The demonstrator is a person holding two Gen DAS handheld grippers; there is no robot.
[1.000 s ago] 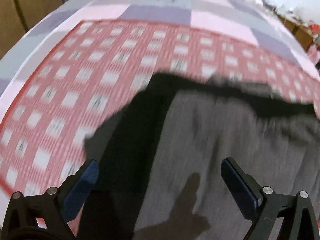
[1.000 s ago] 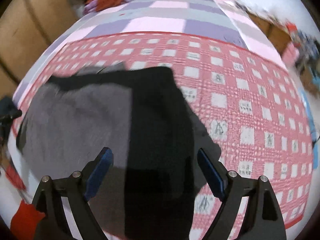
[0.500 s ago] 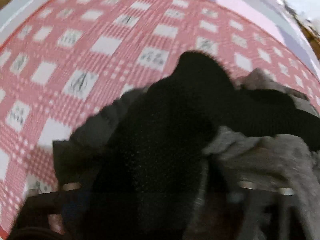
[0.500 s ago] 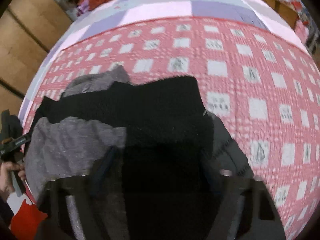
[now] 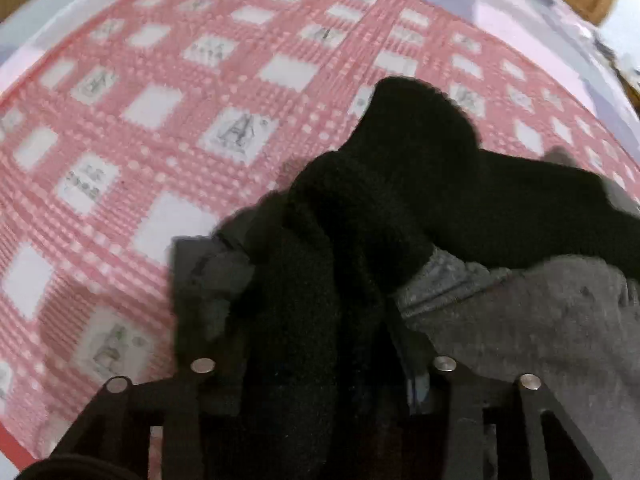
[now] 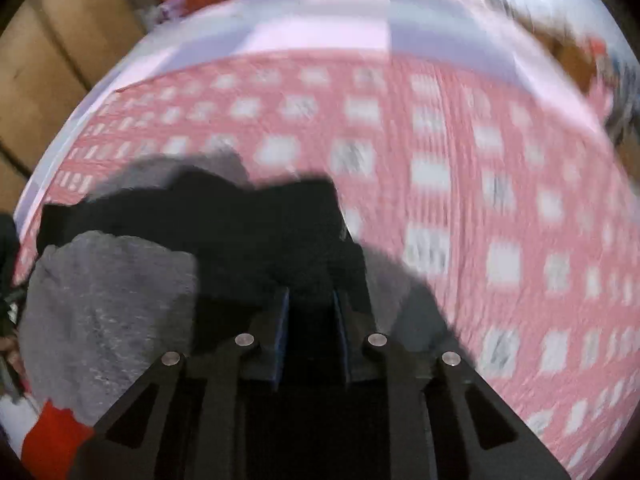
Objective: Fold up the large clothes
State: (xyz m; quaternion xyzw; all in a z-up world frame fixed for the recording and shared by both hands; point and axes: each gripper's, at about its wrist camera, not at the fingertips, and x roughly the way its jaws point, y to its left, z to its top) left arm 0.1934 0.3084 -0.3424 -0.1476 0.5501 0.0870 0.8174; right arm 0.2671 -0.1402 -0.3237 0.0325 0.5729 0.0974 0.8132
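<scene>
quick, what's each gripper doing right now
left gripper: shut on the black and grey knit garment
right gripper: shut on the same garment's black fabric

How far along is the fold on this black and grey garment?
Early. Done: both grippers have bitten in, the left gripper and right gripper each shut on the garment. In hand: its near edge is bunched and raised off the red checked blanket. Left: carrying it over, laying it flat; no neat fold shows yet.

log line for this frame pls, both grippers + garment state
step: fold garment | left gripper: shut on garment | right gripper: shut on garment | garment: black and grey, bunched, lifted edge | surface: red checked blanket
</scene>
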